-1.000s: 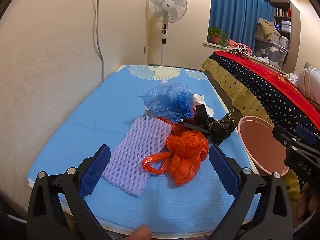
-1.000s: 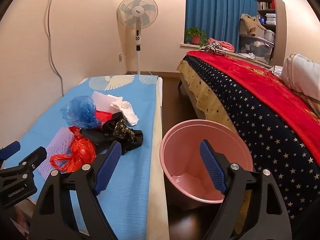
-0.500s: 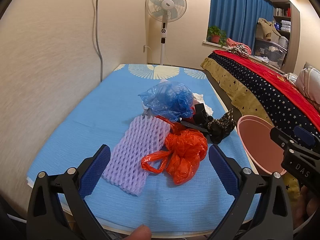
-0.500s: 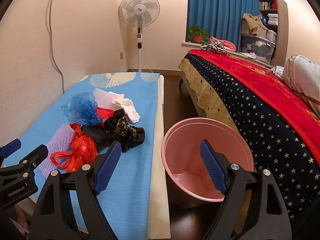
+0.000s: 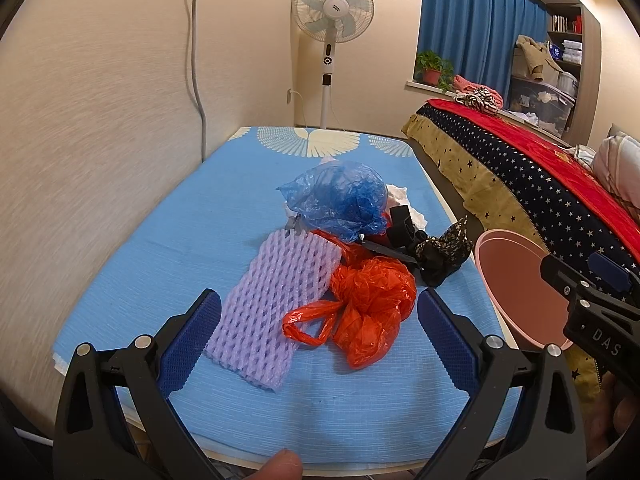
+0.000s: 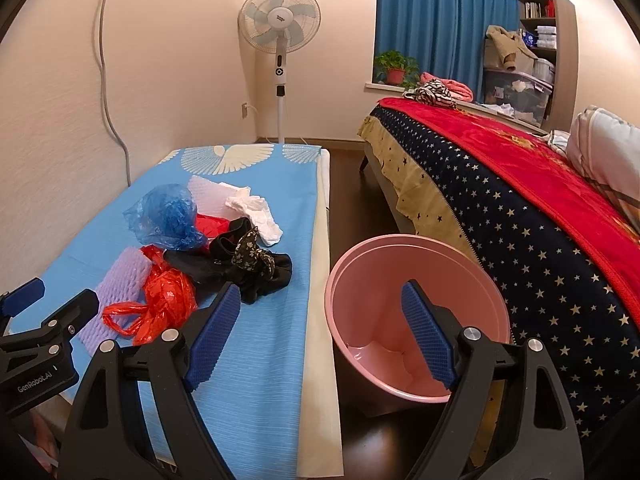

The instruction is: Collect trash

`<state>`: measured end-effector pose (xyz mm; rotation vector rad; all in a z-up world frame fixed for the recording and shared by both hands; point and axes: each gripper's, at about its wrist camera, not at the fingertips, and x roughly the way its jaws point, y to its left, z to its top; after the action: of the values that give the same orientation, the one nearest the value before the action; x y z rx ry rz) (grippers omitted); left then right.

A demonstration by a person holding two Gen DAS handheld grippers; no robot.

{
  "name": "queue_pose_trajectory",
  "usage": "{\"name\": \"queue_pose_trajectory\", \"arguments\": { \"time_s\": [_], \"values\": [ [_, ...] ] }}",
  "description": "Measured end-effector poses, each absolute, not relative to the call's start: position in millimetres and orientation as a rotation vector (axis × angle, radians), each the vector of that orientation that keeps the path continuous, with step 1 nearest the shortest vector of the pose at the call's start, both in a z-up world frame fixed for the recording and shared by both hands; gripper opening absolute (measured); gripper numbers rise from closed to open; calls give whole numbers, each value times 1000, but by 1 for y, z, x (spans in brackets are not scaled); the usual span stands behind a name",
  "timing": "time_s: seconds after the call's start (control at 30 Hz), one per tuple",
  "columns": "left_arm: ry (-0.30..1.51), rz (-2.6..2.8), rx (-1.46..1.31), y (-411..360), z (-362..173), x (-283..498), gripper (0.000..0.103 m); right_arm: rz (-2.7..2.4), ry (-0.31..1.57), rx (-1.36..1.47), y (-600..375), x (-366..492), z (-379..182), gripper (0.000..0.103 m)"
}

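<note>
Against the wall on the left, a low table under a blue cloth [image 5: 160,248] is seen, and the trash is heaped on the middle of it. Nearest the left edge of the heap a lilac foam net sleeve [image 5: 276,304] is laid flat. Just to its right, touching it, an orange plastic bag [image 5: 368,300] is crumpled with one handle loop spread toward the near edge. Behind these two a blue plastic bag [image 5: 340,200] is bunched up, and white crumpled paper [image 6: 256,212] is found beyond it. To the right of the orange bag a black patterned cloth [image 6: 248,264] is piled, close to the table's right edge.

The left gripper [image 5: 318,344] is held above the near end of the table with its jaws spread wide; nothing is gripped, and the foam sleeve and orange bag are framed between the blue pads without being touched. A fingertip [image 5: 280,464] is visible at the bottom edge of the left wrist view.

On the floor between the table and the bed, a pink bin [image 6: 496,304] is stood, tilted toward the camera. The right gripper [image 6: 316,332] is held over the gap by the bin, jaws wide apart and empty. Furthest right, the bed is covered by a starred blanket [image 6: 520,220].
</note>
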<state>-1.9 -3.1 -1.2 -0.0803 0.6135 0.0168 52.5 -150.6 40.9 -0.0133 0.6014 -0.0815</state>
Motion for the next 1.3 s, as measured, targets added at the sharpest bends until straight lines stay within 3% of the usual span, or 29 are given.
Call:
{"name": "queue_pose_trajectory", "arguments": {
  "time_s": [1.3],
  "values": [
    [617,18,-88,-1,-1,-1,95,-76,600,-12,-147,52,39,82]
  ]
}}
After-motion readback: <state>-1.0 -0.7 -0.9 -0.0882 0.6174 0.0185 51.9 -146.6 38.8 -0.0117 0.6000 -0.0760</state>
